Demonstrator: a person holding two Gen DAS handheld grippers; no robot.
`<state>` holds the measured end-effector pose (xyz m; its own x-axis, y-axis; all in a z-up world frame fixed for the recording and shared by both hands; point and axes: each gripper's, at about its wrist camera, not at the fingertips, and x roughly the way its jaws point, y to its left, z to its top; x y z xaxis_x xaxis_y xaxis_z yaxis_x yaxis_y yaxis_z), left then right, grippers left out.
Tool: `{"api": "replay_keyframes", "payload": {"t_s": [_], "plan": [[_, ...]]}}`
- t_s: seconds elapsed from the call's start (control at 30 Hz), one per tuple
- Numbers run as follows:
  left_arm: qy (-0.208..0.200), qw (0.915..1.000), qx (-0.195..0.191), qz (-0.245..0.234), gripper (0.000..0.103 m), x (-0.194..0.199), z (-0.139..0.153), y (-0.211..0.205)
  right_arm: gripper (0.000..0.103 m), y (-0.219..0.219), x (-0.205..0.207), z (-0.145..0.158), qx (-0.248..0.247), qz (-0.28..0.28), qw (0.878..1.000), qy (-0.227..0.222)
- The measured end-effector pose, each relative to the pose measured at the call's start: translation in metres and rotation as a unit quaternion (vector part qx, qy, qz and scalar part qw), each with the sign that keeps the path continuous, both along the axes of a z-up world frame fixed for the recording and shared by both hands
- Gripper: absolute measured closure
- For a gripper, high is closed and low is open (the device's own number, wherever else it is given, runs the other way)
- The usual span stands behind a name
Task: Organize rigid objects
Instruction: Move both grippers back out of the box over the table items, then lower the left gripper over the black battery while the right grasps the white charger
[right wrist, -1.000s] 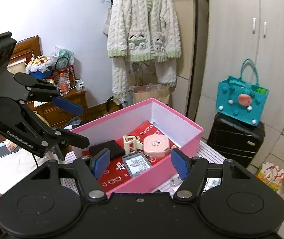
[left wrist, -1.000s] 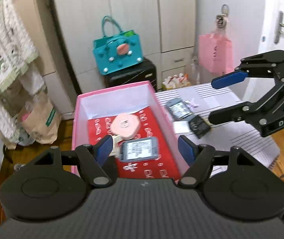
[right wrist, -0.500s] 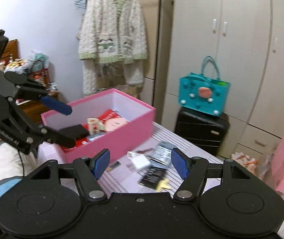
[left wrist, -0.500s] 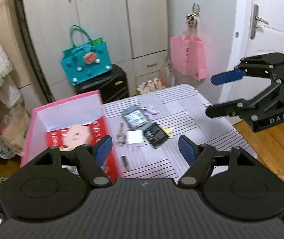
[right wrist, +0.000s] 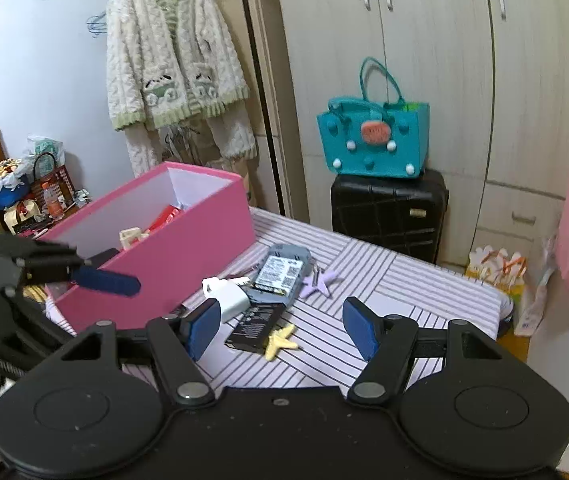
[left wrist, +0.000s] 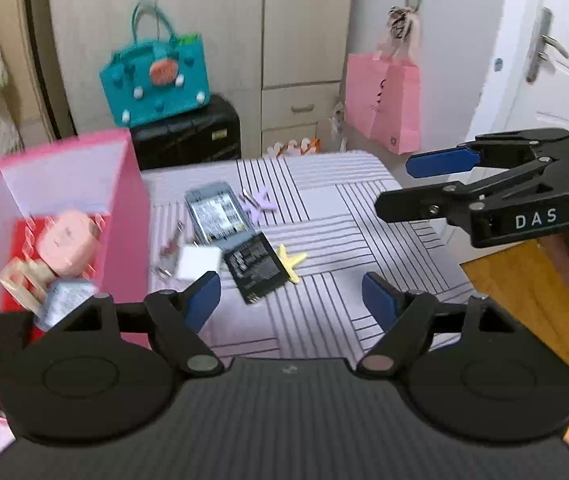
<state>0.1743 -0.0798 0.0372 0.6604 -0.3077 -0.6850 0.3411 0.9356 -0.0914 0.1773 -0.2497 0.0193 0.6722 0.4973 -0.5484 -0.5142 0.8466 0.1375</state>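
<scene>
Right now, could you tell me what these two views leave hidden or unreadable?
- Pink box interior: right wrist view, its near wall hides most contents.
- Box contents, left wrist view: motion-blurred.
- Black card print: too small, both views.
- Metal piece beside white charger: blurred.

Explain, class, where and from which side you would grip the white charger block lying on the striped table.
Grip the white charger block across its two flat side faces, coming down from above. It is a small boxy cube, so parallel faces suit two fingers. The black card and grey device crowd it on one side, so probably approach from the pink box side.
</scene>
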Motion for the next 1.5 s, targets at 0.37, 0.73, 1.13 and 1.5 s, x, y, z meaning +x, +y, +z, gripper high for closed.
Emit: {"api": "replay_keyframes", "payload": {"t_s": [0.37,0.73,1.13,1.5], "plan": [[0.061,0.9903,-0.087,0.089,0.022,0.045,-0.058,-0.004,0.031,-0.005,0.047,-0.040,0.022,-0.016,0.998,0.048],[0.075,0.9803,-0.127,0.132,0.036,0.067,-0.085,-0.002,0.031,0.007,0.081,-0.057,0.030,-0.007,0.997,0.067],[0.090,0.9732,-0.137,0.161,0.036,0.078,-0.095,0.007,0.031,0.024,0.112,-0.064,0.036,0.010,0.995,0.088],[0.085,0.9686,-0.159,0.171,0.057,0.069,-0.098,0.017,0.031,0.042,0.129,-0.067,0.036,0.027,0.994,0.101]]}}
